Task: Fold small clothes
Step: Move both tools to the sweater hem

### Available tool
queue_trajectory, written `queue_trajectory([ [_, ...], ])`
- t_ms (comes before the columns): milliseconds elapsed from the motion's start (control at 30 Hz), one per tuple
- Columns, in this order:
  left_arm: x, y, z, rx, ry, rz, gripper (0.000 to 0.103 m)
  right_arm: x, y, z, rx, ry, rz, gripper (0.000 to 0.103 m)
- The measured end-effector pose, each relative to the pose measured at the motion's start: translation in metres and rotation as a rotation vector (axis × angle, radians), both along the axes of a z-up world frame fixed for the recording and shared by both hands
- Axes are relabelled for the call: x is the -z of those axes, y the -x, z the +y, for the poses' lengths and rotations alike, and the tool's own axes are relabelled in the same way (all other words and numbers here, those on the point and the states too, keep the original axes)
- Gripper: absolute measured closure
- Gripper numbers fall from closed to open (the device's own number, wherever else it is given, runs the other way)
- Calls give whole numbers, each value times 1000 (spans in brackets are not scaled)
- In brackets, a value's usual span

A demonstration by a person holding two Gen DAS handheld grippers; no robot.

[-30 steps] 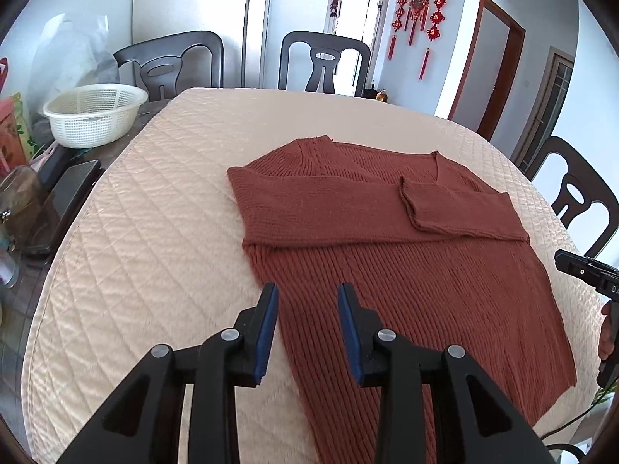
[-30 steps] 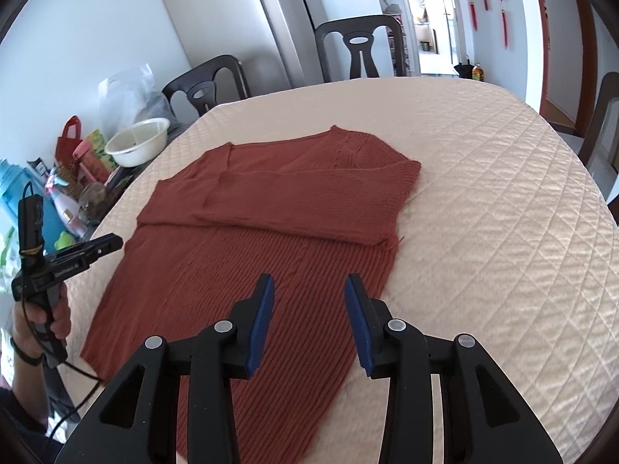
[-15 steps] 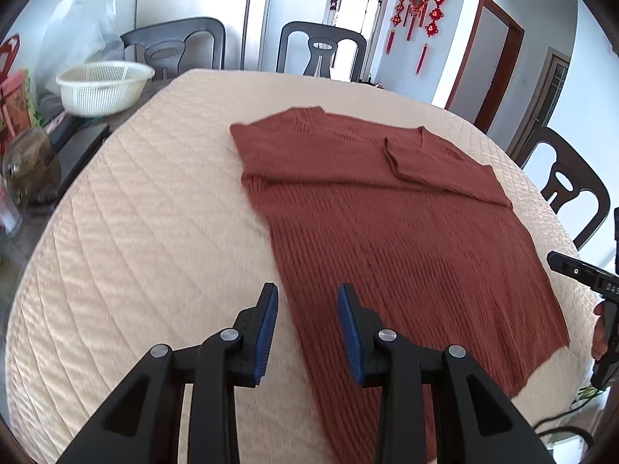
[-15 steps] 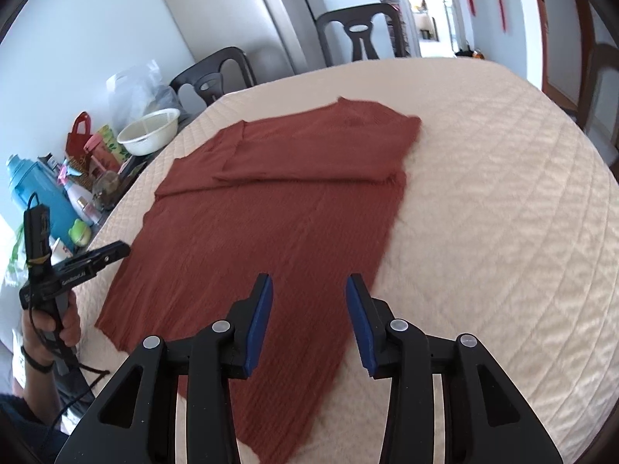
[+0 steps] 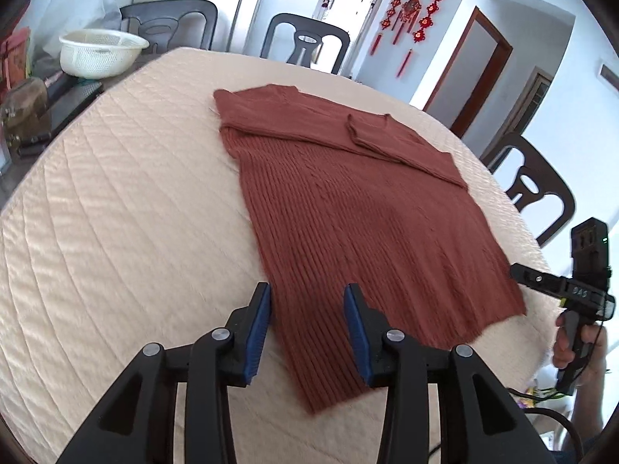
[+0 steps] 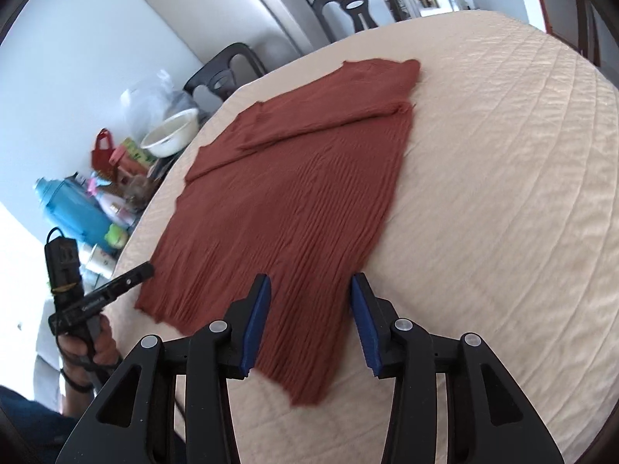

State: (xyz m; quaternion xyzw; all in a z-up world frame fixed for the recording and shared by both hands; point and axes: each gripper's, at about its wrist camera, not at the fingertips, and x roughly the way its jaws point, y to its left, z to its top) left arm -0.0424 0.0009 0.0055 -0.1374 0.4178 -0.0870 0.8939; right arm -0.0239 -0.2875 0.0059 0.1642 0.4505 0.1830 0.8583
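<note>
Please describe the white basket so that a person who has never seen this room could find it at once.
Start at the big table under the cream quilted cover, where the rust-red sweater lies flat. At the table's far left edge, in front of a dark chair, a strip of bare tabletop holds clutter. The basket stands there: a round white plastic bowl with perforated walls, the only pale open container among bags and bottles.

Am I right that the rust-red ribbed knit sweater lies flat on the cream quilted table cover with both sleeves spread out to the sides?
Not quite: the rust-red ribbed knit sweater does lie flat on the cream quilted table cover, but both sleeves are folded across its chest, as the left wrist view shows.
</note>
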Motion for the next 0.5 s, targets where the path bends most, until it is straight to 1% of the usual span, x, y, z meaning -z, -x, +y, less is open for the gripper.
queue_trajectory([
  [133, 1, 6, 3, 7, 71, 2, 62, 3, 8, 1, -26, -79, 29, 59],
  [233, 3, 3, 4, 0, 96, -3, 63, 5, 8, 1, -24, -109, 34, 59],
  [333, 3, -2, 2, 2, 99, -7, 63, 6, 1, 3, -18, -136, 40, 60],
  [400, 4, -2, 1, 0, 93, -6, 69, 6, 1, 4, -20, -132, 39, 64],
  [467, 6, -1, 1, 0, 86, 0, 84, 7, 2, 6, -21, -106, 43, 79],
  [500, 7, 0, 3, -6, 88, 1, 87, 7, 4, 6, -23, -105, 45, 84],
])
